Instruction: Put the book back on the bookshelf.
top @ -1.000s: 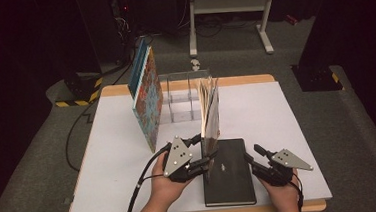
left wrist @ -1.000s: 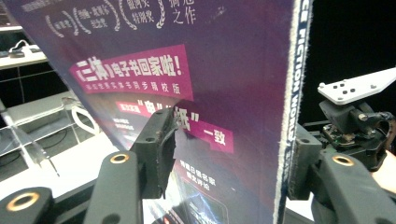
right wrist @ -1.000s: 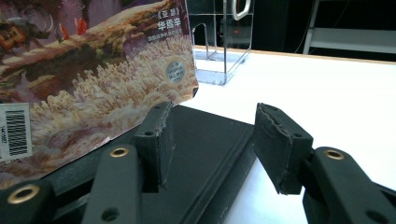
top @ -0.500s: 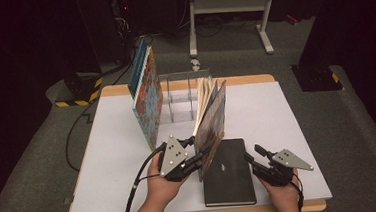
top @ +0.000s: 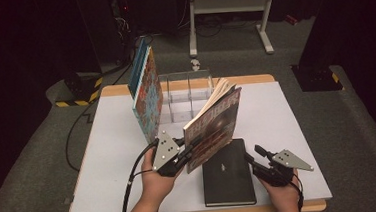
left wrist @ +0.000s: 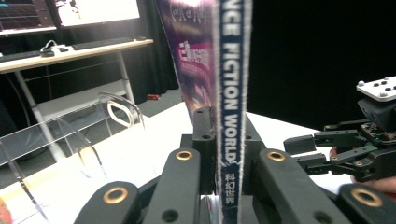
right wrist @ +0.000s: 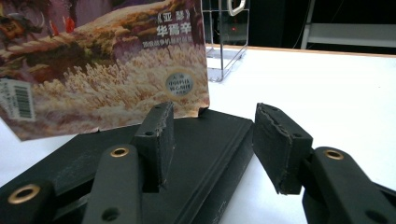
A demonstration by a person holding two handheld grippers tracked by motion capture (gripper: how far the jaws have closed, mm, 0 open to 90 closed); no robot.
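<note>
Moved: magazine has tipped from near upright to a lean toward the right edge of the table, pages fanning at the top; the left hand barely shifted.
Left gripper: jaws have just been closing and are now clamped on the magazine's spine near its lower end. In the left gripper view the spine runs straight up between the two jaws, both pads pressing on it.
Right gripper: jaws part open, nothing between them; it rests beside the black book's right edge, near the front edge of the table. In the right gripper view the pads stand apart over the book's cover, not touching it.
Magazine position: lifted at the front middle of the table, its lower corner just above or touching the black book; can't tell which.
Black book: lies flat by the front edge, right of centre.
Rack: clear divider rack at the back middle, its slots free as far as I can see; two colourful books stand on edge at its left.
Meaning: grip on the magazine looks secured, so the pick step reads as done. My guess is the next move carries it back into a rack slot.
Risk: the hold is low on the spine with loose pages, so it may flop or swing when carried.
</note>
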